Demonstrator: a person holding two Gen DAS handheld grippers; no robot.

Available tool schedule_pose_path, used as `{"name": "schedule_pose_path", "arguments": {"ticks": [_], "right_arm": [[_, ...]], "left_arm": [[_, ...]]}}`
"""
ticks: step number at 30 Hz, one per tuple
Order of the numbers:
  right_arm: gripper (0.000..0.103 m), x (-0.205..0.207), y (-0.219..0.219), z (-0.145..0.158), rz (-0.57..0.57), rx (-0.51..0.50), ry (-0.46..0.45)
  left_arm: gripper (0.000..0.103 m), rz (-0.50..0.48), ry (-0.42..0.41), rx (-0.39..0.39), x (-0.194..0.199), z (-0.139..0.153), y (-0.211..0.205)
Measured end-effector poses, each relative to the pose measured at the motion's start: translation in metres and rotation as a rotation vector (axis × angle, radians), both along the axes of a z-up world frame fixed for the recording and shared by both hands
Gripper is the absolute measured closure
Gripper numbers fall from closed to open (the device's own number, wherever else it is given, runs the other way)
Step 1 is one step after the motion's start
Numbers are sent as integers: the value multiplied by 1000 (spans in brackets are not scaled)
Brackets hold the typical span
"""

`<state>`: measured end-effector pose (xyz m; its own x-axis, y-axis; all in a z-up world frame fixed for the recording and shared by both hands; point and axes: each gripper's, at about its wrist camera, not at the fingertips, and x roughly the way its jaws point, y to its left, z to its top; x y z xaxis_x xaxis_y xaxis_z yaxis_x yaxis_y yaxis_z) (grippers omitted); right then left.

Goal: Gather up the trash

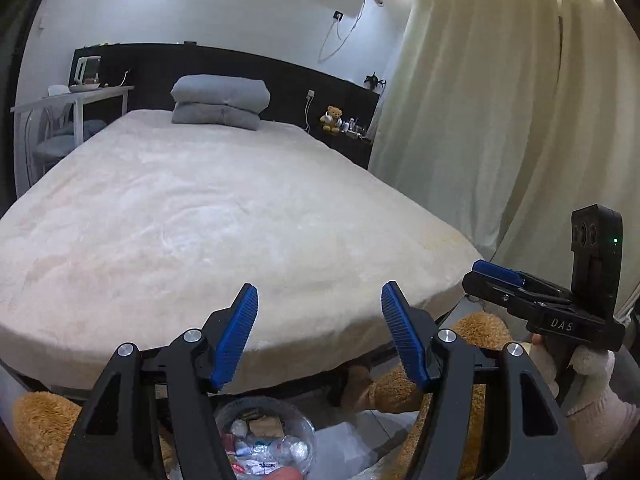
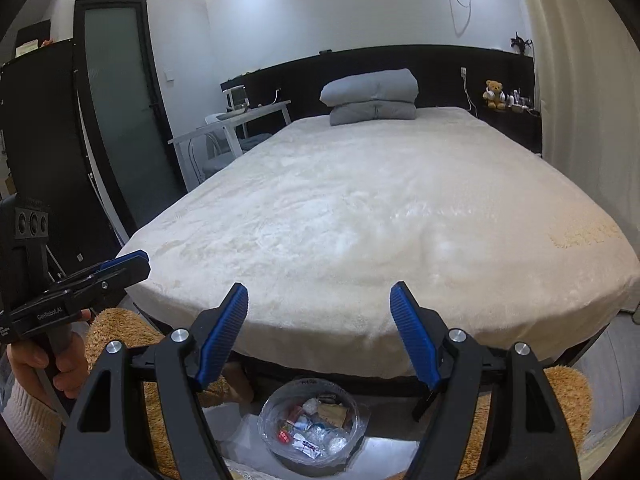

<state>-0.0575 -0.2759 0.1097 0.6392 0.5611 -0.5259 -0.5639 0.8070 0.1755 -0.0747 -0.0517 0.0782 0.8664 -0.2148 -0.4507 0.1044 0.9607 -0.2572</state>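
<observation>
The trash bin [image 1: 264,440] at six o'clock in the left wrist view is half hidden behind the left gripper's [image 1: 319,336] black arms, its lower rim cut off by the edge. Its wrappers [image 2: 310,430] are too small to identify. Small items beside the teddy bear [image 2: 495,94] blur together.

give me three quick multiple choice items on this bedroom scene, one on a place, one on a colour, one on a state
1. Where is the trash bin?
A. on the bed
B. on the floor at the foot of the bed
C. on the desk

2. What colour is the folded bedding?
A. grey
B. red
C. green

3. How do the left gripper and right gripper stand?
A. both gripping wrappers
B. both open and empty
C. one holding a bottle

Answers:
1 B, it sits below the bed edge.
2 A, the stack is grey.
3 B, nothing lies between the blue pads.
</observation>
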Motion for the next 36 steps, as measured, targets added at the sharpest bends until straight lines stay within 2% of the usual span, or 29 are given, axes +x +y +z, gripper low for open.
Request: {"name": "schedule_pose_path", "arguments": {"ticks": [7, 13, 15, 18, 19, 21, 22, 23, 27, 36], "right_arm": [[29, -23, -14, 29, -25, -6, -86], [28, -40, -23, 50, -40, 7, -133], [19, -44, -25, 56, -42, 12, -147], [19, -51, -29, 65, -46, 20, -166], [18, -53, -30, 67, -48, 21, -173], [11, -56, -32, 70, -48, 29, -180], [9, -58, -34, 71, -46, 31, -180], [5, -59, -35, 72, -46, 33, -182], [5, -62, -33, 73, -50, 13, -197], [5, -63, -36, 75, -63, 6, -229]], "left_arm": [[40, 13, -73, 42, -27, 32, -11], [40, 32, -109, 63, -46, 44, -11], [40, 38, -118, 67, -51, 49, -10], [39, 43, -128, 78, -57, 56, -11], [36, 45, -128, 83, -59, 58, -12], [9, 46, -127, 97, -62, 61, -14], [6, 51, -133, 104, -65, 62, -15], [6, 56, -143, 111, -68, 63, -16], [6, 89, -161, 118, -74, 67, -17], [6, 80, -173, 128, -80, 73, -17]]}}
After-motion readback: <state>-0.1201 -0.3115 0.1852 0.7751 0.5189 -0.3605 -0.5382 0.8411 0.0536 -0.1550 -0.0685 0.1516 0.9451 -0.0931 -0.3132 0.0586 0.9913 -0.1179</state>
